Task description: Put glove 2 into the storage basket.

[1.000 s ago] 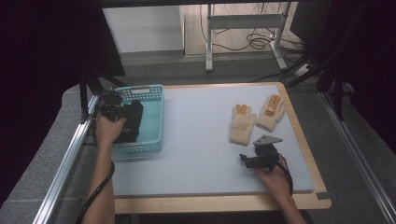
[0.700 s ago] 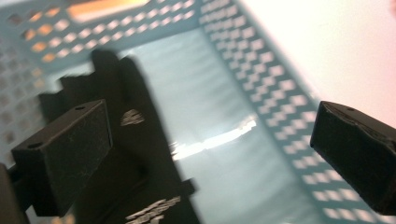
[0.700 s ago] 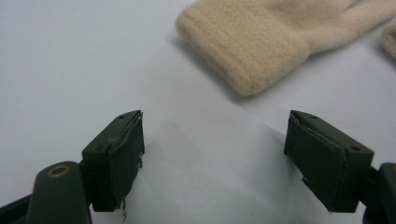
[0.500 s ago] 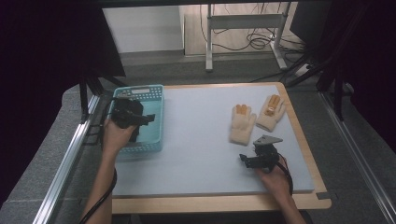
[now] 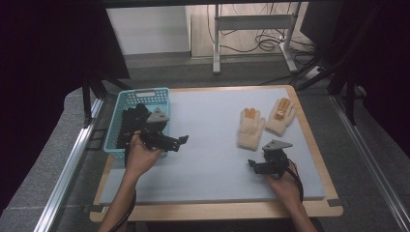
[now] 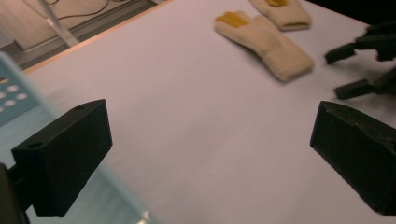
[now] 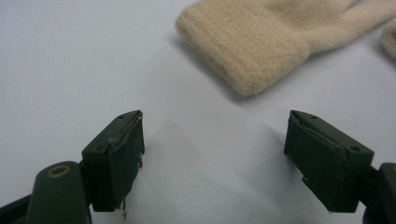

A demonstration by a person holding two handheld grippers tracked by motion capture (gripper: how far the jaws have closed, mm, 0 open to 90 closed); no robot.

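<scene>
Two cream knitted gloves with orange-yellow fingertips lie side by side on the pale mat, the nearer glove point(image 5: 250, 128) point(image 6: 266, 39) left of the farther glove point(image 5: 281, 116) point(image 6: 282, 11). My right gripper point(image 5: 253, 167) point(image 7: 215, 140) is open and empty, low over the mat, just short of the nearer glove's cuff point(image 7: 261, 42). My left gripper point(image 5: 180, 144) point(image 6: 210, 140) is also open and empty. It is held beside the teal basket point(image 5: 138, 92) and points right across the mat toward the gloves and the right gripper point(image 6: 364, 65).
The basket point(image 6: 14, 93) stands at the mat's left edge with dark items point(image 5: 129, 121) inside. The mat point(image 5: 212, 159) rests on a wooden board point(image 5: 217, 211). Metal rails run along both sides of the table. A frame and cables stand on the floor beyond.
My left gripper has come out from over the basket and swung right, over the mat's left part. The right gripper and the gloves have stayed put.
</scene>
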